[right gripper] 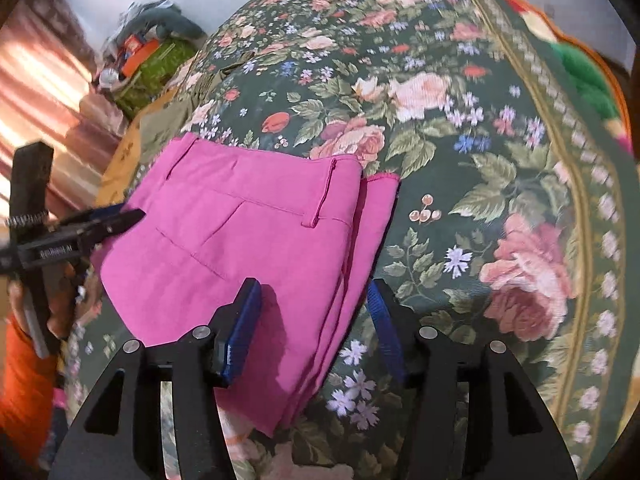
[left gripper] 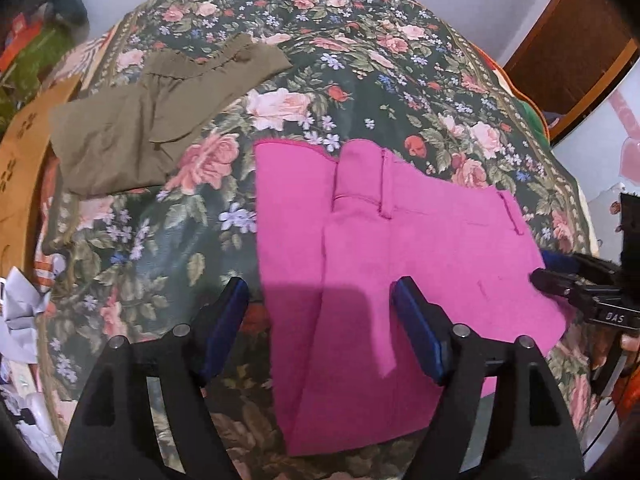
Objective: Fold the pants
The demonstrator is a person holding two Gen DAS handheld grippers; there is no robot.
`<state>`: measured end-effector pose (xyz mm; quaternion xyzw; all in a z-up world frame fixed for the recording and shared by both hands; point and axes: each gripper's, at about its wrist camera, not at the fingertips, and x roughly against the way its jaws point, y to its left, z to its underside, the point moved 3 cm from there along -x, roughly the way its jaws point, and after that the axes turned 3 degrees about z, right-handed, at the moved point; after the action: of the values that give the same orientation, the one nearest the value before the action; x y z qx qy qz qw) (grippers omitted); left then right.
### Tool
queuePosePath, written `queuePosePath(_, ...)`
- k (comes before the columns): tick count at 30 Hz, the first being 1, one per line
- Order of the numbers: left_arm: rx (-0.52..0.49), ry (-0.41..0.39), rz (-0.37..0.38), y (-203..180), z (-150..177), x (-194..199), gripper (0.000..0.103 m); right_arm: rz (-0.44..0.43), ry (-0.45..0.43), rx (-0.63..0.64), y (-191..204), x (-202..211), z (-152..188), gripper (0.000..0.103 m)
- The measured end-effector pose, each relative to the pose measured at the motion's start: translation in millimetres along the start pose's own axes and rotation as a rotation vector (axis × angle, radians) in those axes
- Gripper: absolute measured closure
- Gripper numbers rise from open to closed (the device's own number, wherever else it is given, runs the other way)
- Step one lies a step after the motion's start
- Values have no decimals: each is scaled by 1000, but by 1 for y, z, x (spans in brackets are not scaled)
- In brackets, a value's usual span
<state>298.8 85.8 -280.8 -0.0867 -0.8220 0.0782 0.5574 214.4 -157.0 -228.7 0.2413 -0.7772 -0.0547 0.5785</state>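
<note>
Pink pants [left gripper: 400, 240], folded into a thick, roughly rectangular packet, lie flat on a floral bedspread [left gripper: 360, 80]. Cloth matte, slightly napped; stitched pocket line and belt loops visible on the top layer. Waistband edge faces away from the cameras; the packet's long axis runs from that band back toward the grippers, layered fold edges stacked along one side.

Left gripper [left gripper: 320, 300]: blue-padded jaws spread wide over the near edge of the pants, pads clear of the cloth. Right gripper [right gripper: 314, 300]: jaws also spread, straddling the stacked fold edge; whether the inner pad brushes the fabric is hard to judge from this angle, but nothing is pinched.

Bedspread: dark green ground, pink roses, small blue flowers, patterned border band. An olive-brown garment [left gripper: 132, 120], thin and creased with a gathered waist, lies well apart at the far left of the bed. Beyond: pale wall, brown wooden door [left gripper: 568, 52], a cluttered pile [right gripper: 148, 52] beside the bed, an orange sleeve [right gripper: 24, 380].
</note>
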Motion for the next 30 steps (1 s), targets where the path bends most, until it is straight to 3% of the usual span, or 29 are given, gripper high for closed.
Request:
queuePosePath(4, 26, 14, 39, 0, -5, -8, 29, -21, 8, -18, 0, -6, -4, 51)
queuePosePath(8, 18, 10, 69, -4, -7, -10, 43, -23, 16, -13, 3, -12, -8, 52)
queuePosePath(10, 8, 5, 74, -8, -6, -10, 59, -23, 19, -8, 4, -14, -10, 58)
queuePosePath(15, 24, -4, 65, -8, -9, -8, 72, -12, 17, 4, 7, -15, -14, 75)
queuePosePath(16, 26, -10, 60, -8, -9, -6, 75, -6, 15, 14, 8, -15, -15, 83)
queuePosePath(22, 3, -63, 11, -9, -13, 15, 90, 11, -42, 83, 18, 3, -23, 92)
queuePosePath(30, -24, -149, -42, -9, -23, 54, 91, 7, -122, 134, 42, 29, -48, 92)
